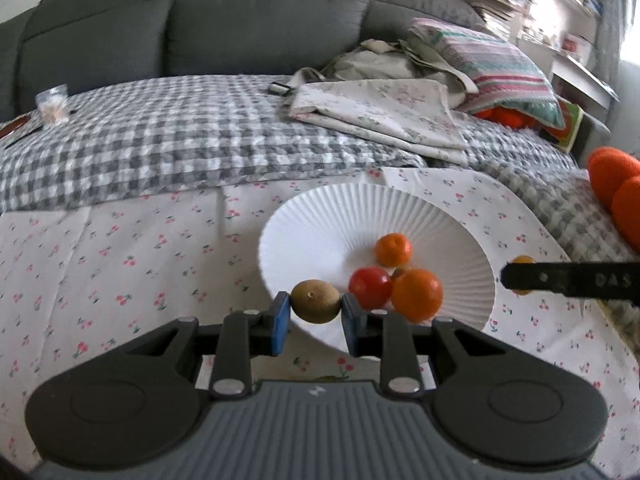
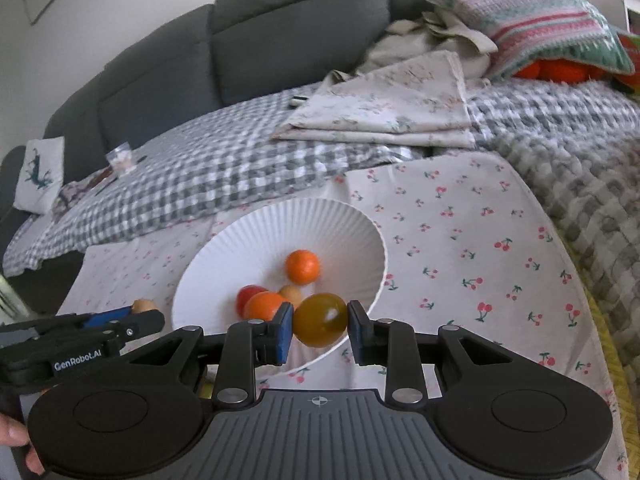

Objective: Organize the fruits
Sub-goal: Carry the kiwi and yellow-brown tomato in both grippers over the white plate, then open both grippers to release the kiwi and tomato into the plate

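A white ribbed bowl [image 1: 320, 220] [image 2: 248, 248] sits on a cherry-print cloth. In it lie a small orange [image 1: 393, 249] [image 2: 303, 266], a red fruit [image 1: 370, 287] [image 2: 248, 296], a bigger orange [image 1: 417, 294] [image 2: 265, 305] and a small tan fruit [image 2: 292, 293]. My left gripper [image 1: 315, 302] is shut on a brown kiwi [image 1: 315, 301] over the bowl's near rim. My right gripper [image 2: 320, 319] is shut on a dark yellow round fruit [image 2: 320, 319] at the bowl's near right rim. The right gripper [image 1: 568, 280] shows from the side in the left wrist view, the left gripper [image 2: 120, 320] in the right wrist view.
The cherry-print cloth [image 1: 120, 264] [image 2: 480, 248] lies over a grey checked blanket [image 1: 160, 136] [image 2: 240, 168]. Folded floral fabric [image 1: 380, 112] [image 2: 392, 100], a striped pillow [image 1: 496, 64] and a grey sofa back [image 1: 200, 20] lie behind. Orange plush balls [image 1: 616, 192] sit at right.
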